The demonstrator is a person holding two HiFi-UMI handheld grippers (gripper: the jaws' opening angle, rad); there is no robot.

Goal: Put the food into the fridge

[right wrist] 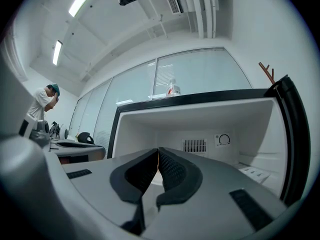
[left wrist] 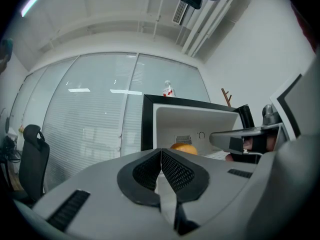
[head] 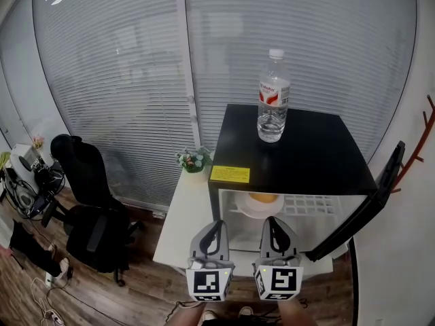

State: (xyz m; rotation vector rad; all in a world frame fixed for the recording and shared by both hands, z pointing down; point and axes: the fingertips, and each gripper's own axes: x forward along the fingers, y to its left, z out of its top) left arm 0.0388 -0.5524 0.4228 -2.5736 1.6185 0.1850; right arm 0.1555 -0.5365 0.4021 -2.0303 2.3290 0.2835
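Head view, read left to right.

Office chair at 9 o'clock of the frame, well apart from the work and not involved. Potted plant sits on the far edge of the white table, just beside the fridge.

Left gripper: jaws closed pad to pad, nothing between them. It is held low before the open compartment, pointing to 12 o'clock. Its own view looks over the closed tips at the fruit beyond, which confirms it is empty.

Orange: inside the fridge on a white plate on the shelf. It is at 1 o'clock from the left gripper's tips and 11 o'clock from the right's, apart from both. Judgement: the food is placed, and the plate keeps a round fruit from rolling.

Right gripper: jaws fully together, empty. Its view shows only the bare back wall. It is held beside the left one, outside the compartment, probably to leave the door's swing free.

Water bottle: upright on the fridge top, at 12 o'clock from the right gripper. I cannot tell whether it counts as food.

Door: open wide at 3 o'clock. Judgement: closing it is what is left.
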